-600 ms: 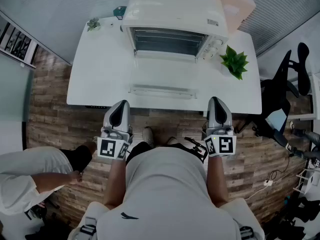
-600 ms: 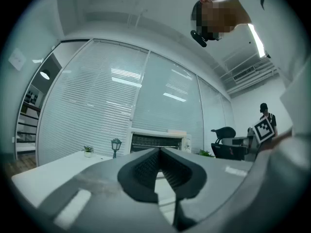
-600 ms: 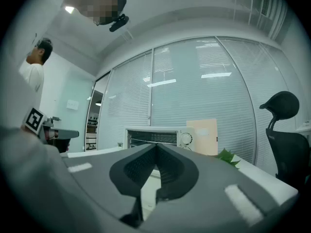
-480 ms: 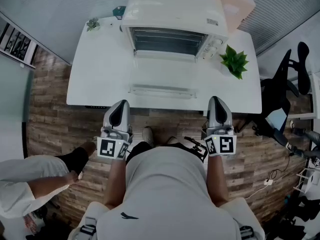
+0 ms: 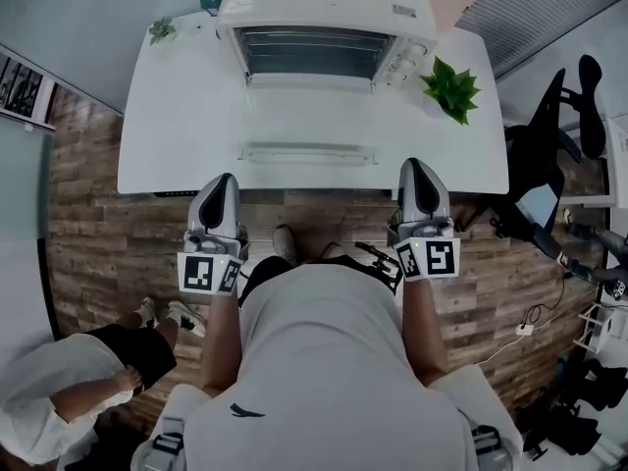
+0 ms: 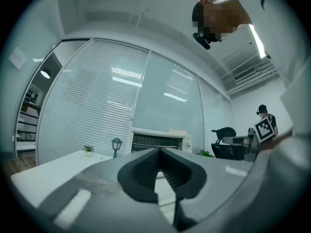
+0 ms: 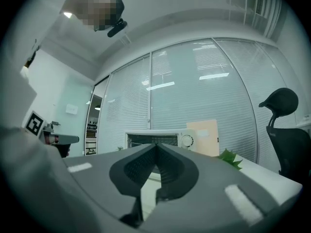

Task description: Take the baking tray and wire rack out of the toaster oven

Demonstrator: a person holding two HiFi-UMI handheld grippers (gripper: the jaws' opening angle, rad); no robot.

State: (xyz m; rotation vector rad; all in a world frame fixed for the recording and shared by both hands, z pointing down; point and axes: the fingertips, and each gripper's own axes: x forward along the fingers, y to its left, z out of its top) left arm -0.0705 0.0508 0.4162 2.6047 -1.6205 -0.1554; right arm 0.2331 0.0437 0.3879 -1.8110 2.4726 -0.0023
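Observation:
A white toaster oven [image 5: 324, 8] stands at the back of the white table [image 5: 177, 135]. Its glass door [image 5: 309, 116] lies folded down toward me, with the handle [image 5: 307, 152] near the table's front edge. Bars of a rack [image 5: 312, 52] show in the dark oven mouth; I cannot make out a tray. My left gripper [image 5: 222, 179] and right gripper [image 5: 417, 164] hover side by side just before the table edge, both shut and empty. The left gripper view shows the oven [image 6: 158, 140] beyond the closed left gripper [image 6: 160, 149]. The right gripper view shows the oven [image 7: 160, 139] past the right gripper [image 7: 156, 144].
A green potted plant [image 5: 450, 88] sits right of the oven, and a tiny plant [image 5: 160, 30] and a small lantern [image 5: 211, 1] at the back left. A black office chair [image 5: 559, 155] stands right of the table. A bystander [image 5: 88, 400] is at the lower left.
The table and oven have slid up in the head view, and both grippers sit slightly higher. The bystander at lower left has moved further toward the bottom corner.

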